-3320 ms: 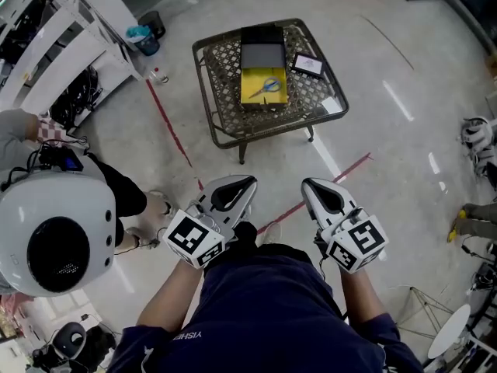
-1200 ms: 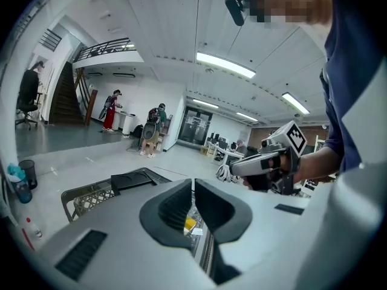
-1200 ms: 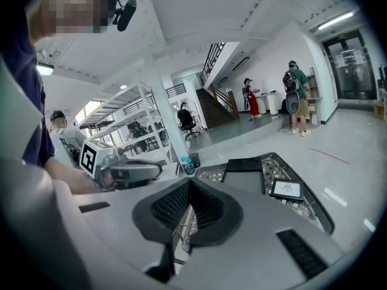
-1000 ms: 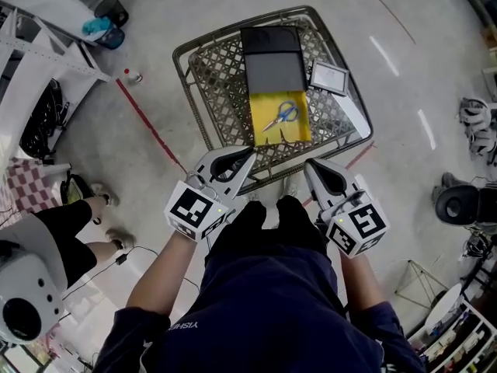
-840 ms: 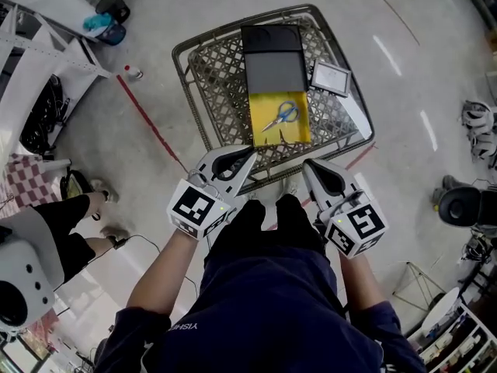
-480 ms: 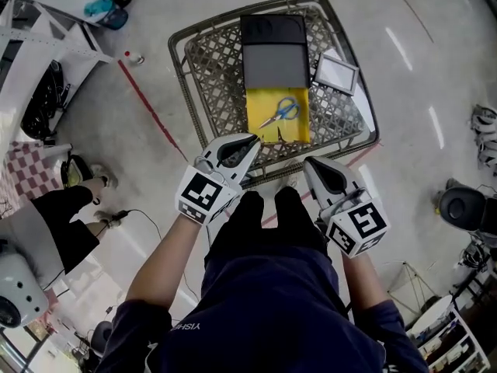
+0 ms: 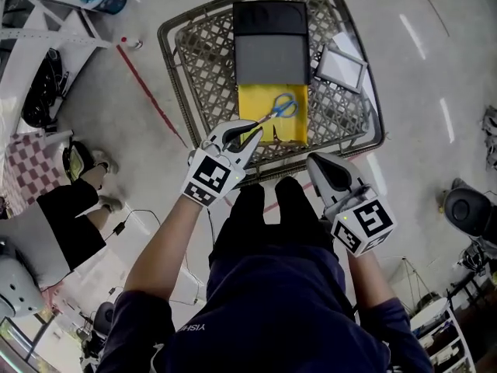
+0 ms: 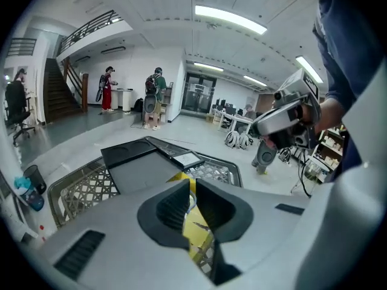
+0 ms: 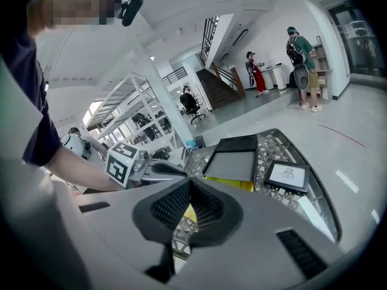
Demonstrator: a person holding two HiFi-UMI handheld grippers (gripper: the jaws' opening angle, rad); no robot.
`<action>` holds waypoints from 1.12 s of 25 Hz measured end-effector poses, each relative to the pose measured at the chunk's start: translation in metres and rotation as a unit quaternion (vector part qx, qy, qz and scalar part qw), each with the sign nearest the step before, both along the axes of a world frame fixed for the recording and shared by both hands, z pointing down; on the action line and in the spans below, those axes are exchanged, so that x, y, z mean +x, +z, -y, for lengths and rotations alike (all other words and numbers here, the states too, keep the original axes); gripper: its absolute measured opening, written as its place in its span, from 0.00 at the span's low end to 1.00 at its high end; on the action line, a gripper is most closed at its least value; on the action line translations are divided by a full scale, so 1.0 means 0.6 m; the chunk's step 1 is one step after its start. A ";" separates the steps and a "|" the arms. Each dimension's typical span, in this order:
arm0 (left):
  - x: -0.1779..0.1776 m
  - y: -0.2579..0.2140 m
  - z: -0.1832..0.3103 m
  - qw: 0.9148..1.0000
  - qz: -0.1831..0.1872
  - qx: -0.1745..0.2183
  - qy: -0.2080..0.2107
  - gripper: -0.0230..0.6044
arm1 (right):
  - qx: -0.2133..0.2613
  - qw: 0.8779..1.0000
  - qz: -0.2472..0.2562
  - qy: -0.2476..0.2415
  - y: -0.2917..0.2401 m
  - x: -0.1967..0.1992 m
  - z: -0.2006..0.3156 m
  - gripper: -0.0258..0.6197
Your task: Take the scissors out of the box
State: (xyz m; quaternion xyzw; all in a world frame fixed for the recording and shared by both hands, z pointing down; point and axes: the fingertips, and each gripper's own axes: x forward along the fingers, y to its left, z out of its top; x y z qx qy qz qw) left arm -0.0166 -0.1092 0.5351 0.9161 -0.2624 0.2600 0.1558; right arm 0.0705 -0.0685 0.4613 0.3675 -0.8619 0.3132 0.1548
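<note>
A yellow box (image 7: pixel 259 103) lies open on the lattice-top table (image 7: pixel 177 67), with its dark lid (image 7: pixel 270 49) folded back behind it. The blue-handled scissors (image 7: pixel 281 107) rest inside, blades pointing to the box's near left. My left gripper (image 7: pixel 255 133) hovers over the box's near left corner. Its jaws are just starting to part and show only a thin slit, with nothing between them (image 8: pixel 188 186). My right gripper (image 7: pixel 314 160) is shut and empty, short of the table's near edge. In the right gripper view it (image 9: pixel 189 183) points at the box.
A small framed picture (image 7: pixel 340 67) lies on the table right of the lid. A person in black shorts (image 7: pixel 62 216) stands at the left by white shelving (image 7: pixel 31 37). A red floor line (image 7: pixel 151 92) runs past the table. Other people stand far off.
Both grippers have moved forward and down toward the table. The left one now reaches over the box's near corner, while the right has stopped short of the table edge.
</note>
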 end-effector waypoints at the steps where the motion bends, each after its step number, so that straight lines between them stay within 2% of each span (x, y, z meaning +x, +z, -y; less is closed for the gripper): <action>1: 0.005 0.011 0.002 1.000 0.007 -0.003 0.005 0.10 | -0.004 1.000 0.000 0.000 0.006 0.004 0.003 0.07; 7: 0.027 0.082 0.012 0.998 0.054 -0.029 0.034 0.18 | -0.024 1.000 0.000 0.000 0.032 0.027 0.018 0.07; 12: 0.032 0.139 0.014 0.991 0.110 -0.051 0.053 0.25 | -0.040 0.999 0.000 0.000 0.049 0.048 0.019 0.07; 19: 0.031 0.213 0.010 0.971 0.207 -0.079 0.090 0.27 | -0.059 0.998 0.001 0.007 0.075 0.076 0.012 0.07; 28: 0.034 0.266 0.011 0.951 0.272 -0.111 0.097 0.26 | -0.074 0.997 0.002 0.021 0.096 0.107 0.006 0.07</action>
